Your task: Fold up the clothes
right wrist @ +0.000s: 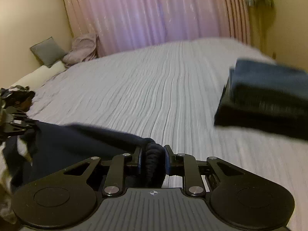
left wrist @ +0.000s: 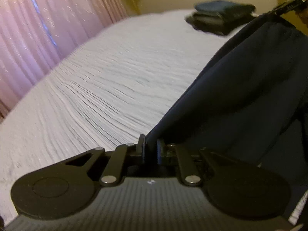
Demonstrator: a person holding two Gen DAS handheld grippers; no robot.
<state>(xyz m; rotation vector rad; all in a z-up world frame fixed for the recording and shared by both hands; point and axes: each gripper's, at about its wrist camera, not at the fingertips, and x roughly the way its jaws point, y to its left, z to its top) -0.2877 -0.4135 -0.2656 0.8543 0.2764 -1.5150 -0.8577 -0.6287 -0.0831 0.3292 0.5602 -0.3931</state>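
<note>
A dark navy garment (left wrist: 250, 88) hangs stretched between my two grippers above the bed. My left gripper (left wrist: 151, 146) is shut on one edge of it; the cloth runs up and right to the right gripper (left wrist: 288, 5) at the top right corner. In the right wrist view my right gripper (right wrist: 154, 157) is shut on a bunched edge of the same garment (right wrist: 77, 140), which runs left to the left gripper (right wrist: 17, 125).
The bed has a ribbed pale grey cover (left wrist: 107, 80) (right wrist: 154, 88). A stack of folded dark clothes (left wrist: 221, 17) (right wrist: 265, 96) lies on it. Pink curtains (right wrist: 157, 13) hang behind. A grey cushion (right wrist: 48, 51) and a crumpled pink cloth (right wrist: 82, 49) sit at the far left.
</note>
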